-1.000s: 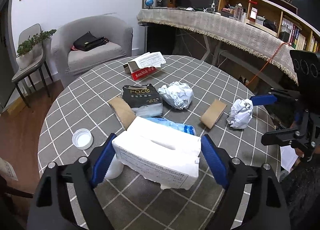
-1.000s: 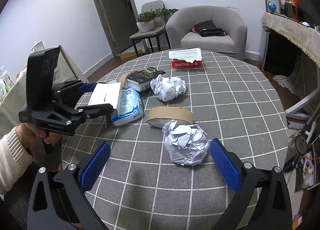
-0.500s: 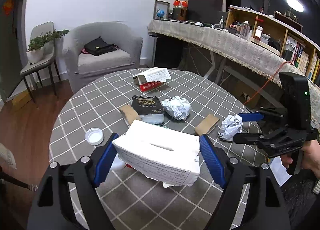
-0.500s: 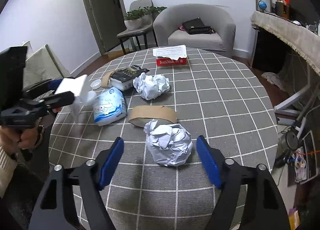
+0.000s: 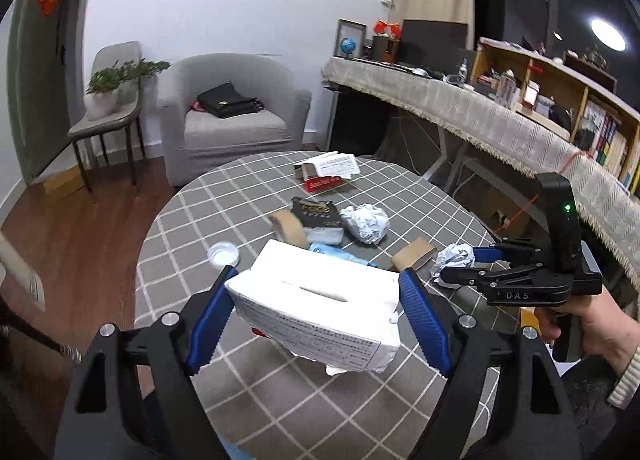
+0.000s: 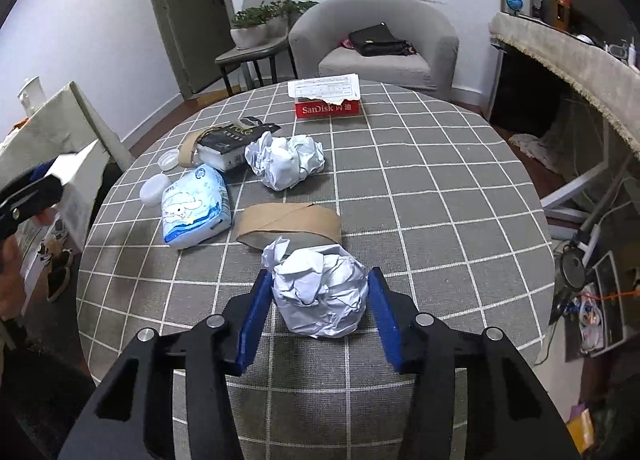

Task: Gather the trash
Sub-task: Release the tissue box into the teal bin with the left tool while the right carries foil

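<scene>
My left gripper (image 5: 316, 292) is shut on a white tissue box (image 5: 320, 316), held in the air over the near side of the round checked table (image 5: 192, 260). In the right wrist view the same box (image 6: 76, 179) shows at the far left edge. My right gripper (image 6: 320, 280) is shut on a crumpled white paper ball (image 6: 318, 300) that rests on the table (image 6: 440, 219); both blue pads press its sides. The left wrist view shows that ball (image 5: 454, 256) at the right gripper's tips, with a hand on the handle.
On the table lie a second crumpled ball (image 6: 286, 161), a flattened cardboard ring (image 6: 288, 221), a blue tissue pack (image 6: 194, 205), a black packet (image 6: 232, 139), a red SanDisk box (image 6: 328, 107) and a small white lid (image 6: 168, 159). A grey armchair (image 6: 372, 43) stands beyond.
The right gripper's jaws have closed from wide apart onto the paper ball. The left gripper has lifted the tissue box up and drawn it back from the table's middle.
</scene>
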